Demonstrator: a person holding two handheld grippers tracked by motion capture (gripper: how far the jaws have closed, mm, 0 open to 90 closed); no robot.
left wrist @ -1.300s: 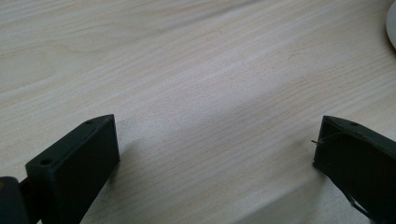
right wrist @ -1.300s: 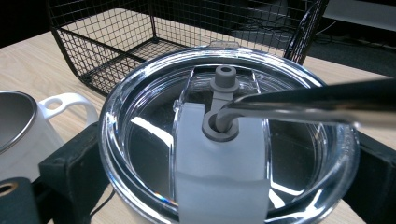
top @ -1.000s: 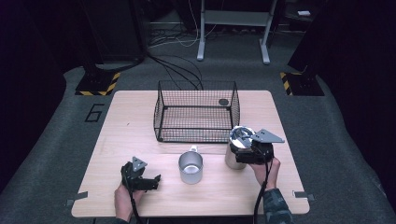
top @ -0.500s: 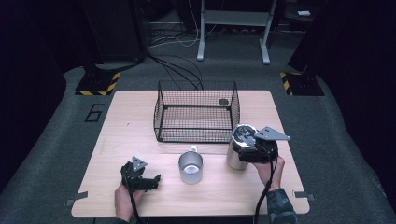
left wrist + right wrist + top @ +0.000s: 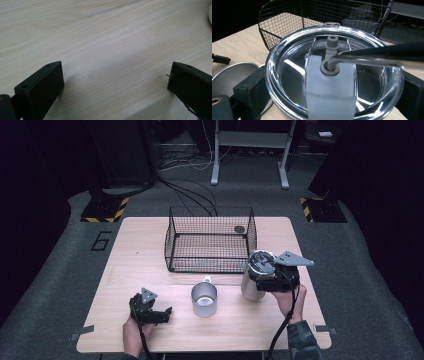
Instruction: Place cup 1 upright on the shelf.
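Observation:
A steel tumbler (image 5: 250, 287) with a clear lid (image 5: 292, 72) stands at the right of the table, in front of the wire basket (image 5: 210, 262). My right gripper (image 5: 256, 282) is shut on it, one jaw on each side just under the lid. A metal straw (image 5: 374, 53) enters the lid's grey grommet. An open steel mug (image 5: 204, 298) with its handle to the back stands at the middle front. My left gripper (image 5: 167, 312) rests open on the wood at the front left, with nothing between its jaws (image 5: 112, 82).
The black wire basket (image 5: 272, 32) sits at the back middle of the wooden table (image 5: 145, 265), with a small dark disc (image 5: 239, 228) in its far right corner. The mug's rim (image 5: 229, 72) lies just left of the tumbler. Cables run on the floor behind.
My right gripper has turned a little with the tumbler, its grey plate swinging to the right. The left gripper and the mug have stayed put.

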